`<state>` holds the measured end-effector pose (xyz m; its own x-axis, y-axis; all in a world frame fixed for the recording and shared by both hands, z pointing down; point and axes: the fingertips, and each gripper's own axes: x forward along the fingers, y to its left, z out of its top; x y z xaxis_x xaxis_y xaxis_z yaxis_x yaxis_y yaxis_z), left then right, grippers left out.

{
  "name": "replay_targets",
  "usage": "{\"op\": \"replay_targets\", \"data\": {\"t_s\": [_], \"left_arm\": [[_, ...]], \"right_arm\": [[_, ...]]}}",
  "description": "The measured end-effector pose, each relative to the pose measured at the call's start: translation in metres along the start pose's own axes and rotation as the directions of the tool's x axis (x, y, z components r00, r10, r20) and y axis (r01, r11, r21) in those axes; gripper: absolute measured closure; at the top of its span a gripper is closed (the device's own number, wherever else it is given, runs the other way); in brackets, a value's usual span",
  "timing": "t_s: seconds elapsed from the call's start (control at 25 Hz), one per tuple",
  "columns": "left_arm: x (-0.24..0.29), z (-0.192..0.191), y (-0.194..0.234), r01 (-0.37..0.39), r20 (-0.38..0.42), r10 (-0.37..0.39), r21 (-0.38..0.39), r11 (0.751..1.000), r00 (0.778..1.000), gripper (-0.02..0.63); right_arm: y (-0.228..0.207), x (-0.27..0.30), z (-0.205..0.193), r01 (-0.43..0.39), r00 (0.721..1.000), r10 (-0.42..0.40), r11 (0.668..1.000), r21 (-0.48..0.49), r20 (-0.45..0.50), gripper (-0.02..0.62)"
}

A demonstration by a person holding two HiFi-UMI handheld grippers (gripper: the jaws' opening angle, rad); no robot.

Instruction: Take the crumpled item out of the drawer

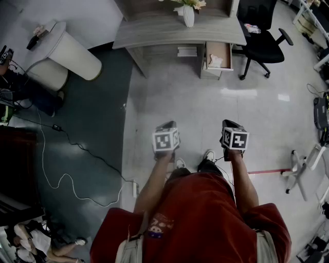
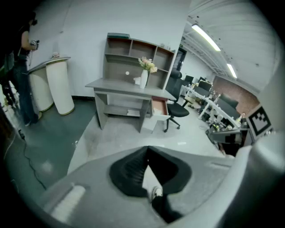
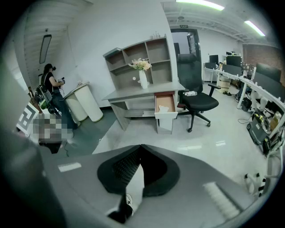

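The desk drawer (image 1: 219, 54) stands pulled open at the far side of the room. A white crumpled item (image 1: 215, 61) lies inside it. The right gripper view shows the same drawer (image 3: 165, 105) with the crumpled item (image 3: 163, 108) in it. In the left gripper view the drawer (image 2: 158, 107) shows, but its contents cannot be made out. My left gripper (image 1: 167, 127) and right gripper (image 1: 231, 125) are held side by side at waist height, far from the desk. The jaws of each, left gripper (image 2: 147, 149) and right gripper (image 3: 141, 147), meet at the tips with nothing between them.
A grey desk (image 1: 175, 32) with a shelf unit and a white vase (image 1: 188, 15) stands ahead. Right of the drawer is a black office chair (image 1: 262, 38). A white rounded counter (image 1: 64, 54) and a floor cable (image 1: 77, 149) lie left. More desks (image 3: 249, 84) fill the right.
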<state>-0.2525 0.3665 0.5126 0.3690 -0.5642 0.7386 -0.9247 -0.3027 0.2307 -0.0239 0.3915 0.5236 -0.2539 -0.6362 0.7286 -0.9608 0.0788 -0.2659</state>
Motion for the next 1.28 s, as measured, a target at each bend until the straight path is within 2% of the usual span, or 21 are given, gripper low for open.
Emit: {"op": "replay_targets", "data": {"t_s": [0.4, 0.64, 1.28], "left_arm": [[0.013, 0.009, -0.018, 0.004, -0.002, -0.004, -0.01, 1.0, 1.0, 0.607], [0.027, 0.02, -0.035, -0.011, -0.003, 0.011, 0.018, 1.0, 1.0, 0.607], [0.075, 0.037, -0.123, -0.029, -0.022, 0.03, 0.04, 0.999, 0.999, 0.607]], "right_arm": [[-0.016, 0.008, 0.014, -0.013, 1.0, 0.013, 1.0, 0.002, 0.01, 0.594], [-0.038, 0.013, 0.025, -0.017, 0.999, 0.016, 0.999, 0.032, 0.043, 0.594], [-0.144, 0.006, 0.039, -0.049, 0.999, 0.048, 0.996, 0.068, 0.02, 0.594]]}}
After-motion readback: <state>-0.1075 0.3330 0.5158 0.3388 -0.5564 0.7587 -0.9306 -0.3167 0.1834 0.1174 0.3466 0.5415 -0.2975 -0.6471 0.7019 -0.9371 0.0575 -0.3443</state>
